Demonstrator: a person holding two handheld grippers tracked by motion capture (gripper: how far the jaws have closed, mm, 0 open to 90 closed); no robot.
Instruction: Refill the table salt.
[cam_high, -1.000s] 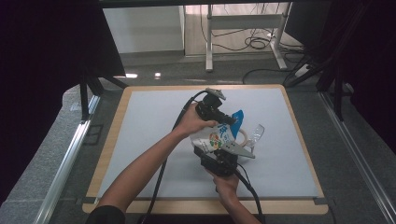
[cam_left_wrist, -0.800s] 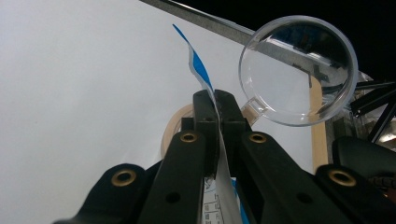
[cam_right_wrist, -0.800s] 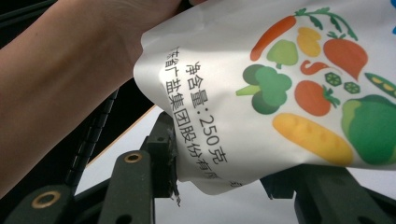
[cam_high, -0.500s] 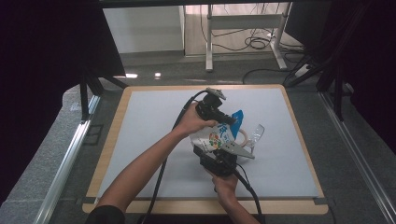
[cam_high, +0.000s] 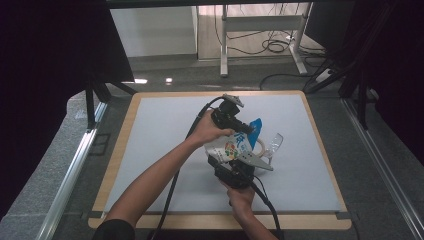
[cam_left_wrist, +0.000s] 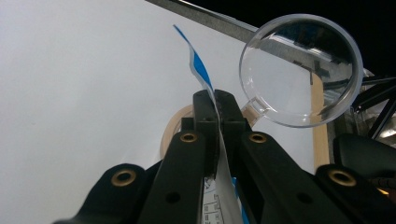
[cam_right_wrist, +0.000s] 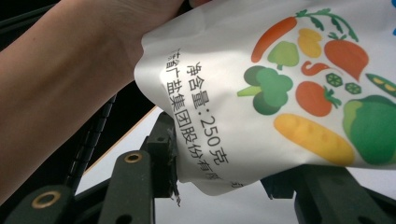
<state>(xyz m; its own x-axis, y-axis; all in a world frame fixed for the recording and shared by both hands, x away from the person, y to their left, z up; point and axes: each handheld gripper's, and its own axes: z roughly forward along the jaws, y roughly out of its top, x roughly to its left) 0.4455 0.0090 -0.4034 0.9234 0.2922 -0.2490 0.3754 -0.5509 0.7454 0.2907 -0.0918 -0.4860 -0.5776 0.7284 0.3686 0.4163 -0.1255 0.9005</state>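
1. Pouch (cam_high: 234, 146): a white packet printed with vegetables and a blue top, which I have lifted off the worktop (cam_high: 160, 130), right of its middle and held between both tongs.
2. My left tongs (cam_high: 248, 130) are shut tight on the pouch's thin blue-and-white top edge (cam_left_wrist: 205, 81); in the left gripper view the film runs straight up between the two closed jaws.
3. My right tongs (cam_high: 235, 159) grip the pouch's lower end from the near side; in the right gripper view the jaws stand partly apart with the bulging bottom corner (cam_right_wrist: 201, 172) pinched between them.
4. My left hand (cam_high: 207, 132) sits just beside the pouch, towards the left edge.
5. A clear plastic cup (cam_high: 274, 144) lies on its side just right of the pouch, towards the right edge of the worktop.
6. A tan tape ring (cam_high: 260, 148) rests flat between the pouch and the cup, partly hidden.
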